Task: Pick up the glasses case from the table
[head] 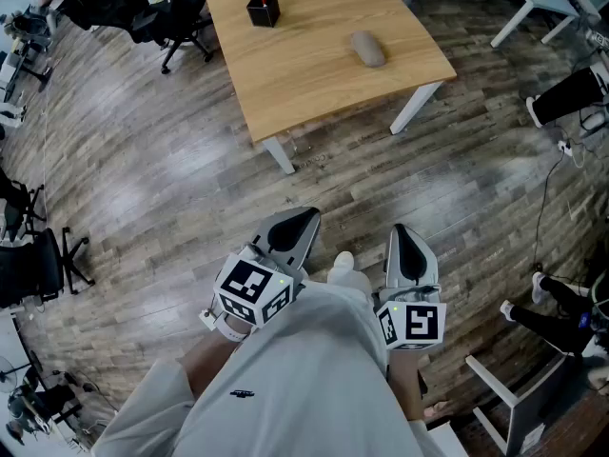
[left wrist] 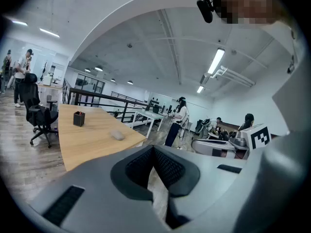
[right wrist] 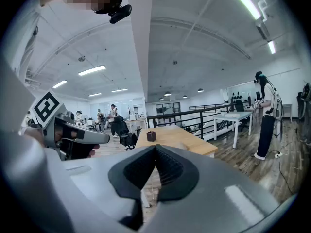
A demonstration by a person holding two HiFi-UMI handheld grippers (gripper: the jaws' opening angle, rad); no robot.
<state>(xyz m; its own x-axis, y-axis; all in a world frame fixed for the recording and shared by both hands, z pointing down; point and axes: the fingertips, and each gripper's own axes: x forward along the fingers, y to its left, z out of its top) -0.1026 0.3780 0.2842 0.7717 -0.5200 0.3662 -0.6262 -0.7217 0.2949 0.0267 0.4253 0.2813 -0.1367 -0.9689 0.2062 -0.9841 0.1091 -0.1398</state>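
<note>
Glasses case (head: 368, 49) seen untouched on desk (head: 314, 84), far from left tool (head: 303, 225) and right tool (head: 407, 238), both closed, empty; opening needed before approach.

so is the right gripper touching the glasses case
Apart: the head view shows the right gripper over floor, the glasses case far off on the table.

Left grey gripper (head: 294, 228) and right grey gripper (head: 410, 249) held side by side.
Both point forward, slightly downward, fingers (left wrist: 167, 168) pressed together.
</note>
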